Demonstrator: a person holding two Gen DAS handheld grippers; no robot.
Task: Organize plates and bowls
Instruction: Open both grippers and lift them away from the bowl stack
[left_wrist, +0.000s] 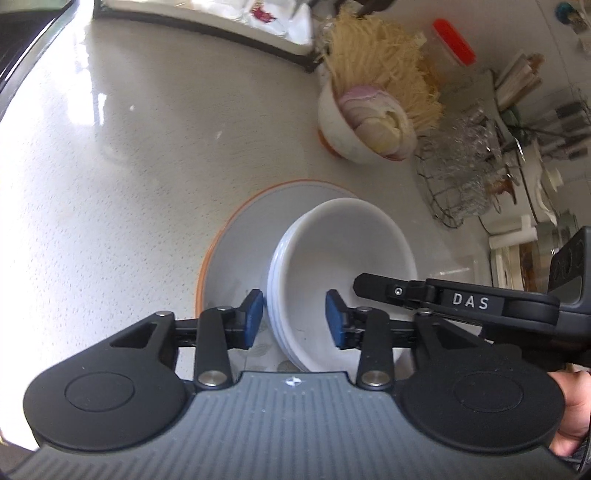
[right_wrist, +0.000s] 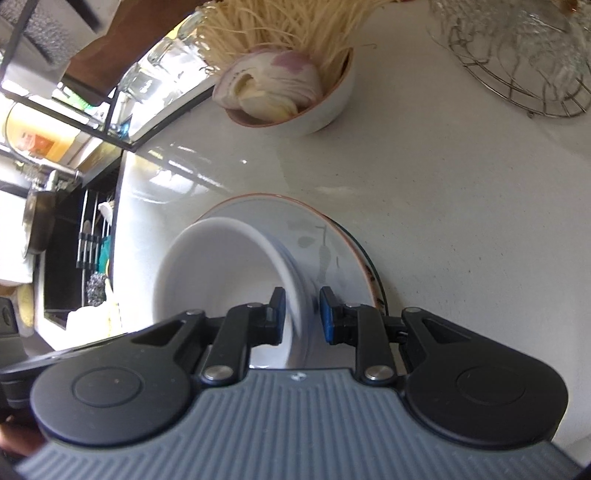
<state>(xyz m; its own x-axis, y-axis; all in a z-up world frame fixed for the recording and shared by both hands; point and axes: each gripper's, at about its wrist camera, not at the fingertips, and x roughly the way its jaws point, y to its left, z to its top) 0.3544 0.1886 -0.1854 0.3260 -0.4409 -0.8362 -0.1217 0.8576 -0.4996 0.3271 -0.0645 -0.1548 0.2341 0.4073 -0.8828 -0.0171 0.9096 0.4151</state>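
Resting on the orange-rimmed plate (left_wrist: 236, 236) on the counter (left_wrist: 147, 147), the stacked white bowls (left_wrist: 343, 251) sit between both tongs: left tongs (left_wrist: 294, 319) parted astride the rim, right tongs (right_wrist: 302, 315) pinching the opposite wall. A one-sided release could tip the stack.

Left claw (left_wrist: 294, 319) parted, right claw (right_wrist: 303, 315) clamped.

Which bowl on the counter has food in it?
The orange-rimmed bowl farther back, holding sliced onion and noodles; the stacked white bowls on the plate are empty.

left gripper (left_wrist: 294, 319) straddles stacked white bowls' (left_wrist: 343, 258) rim, pads clear.
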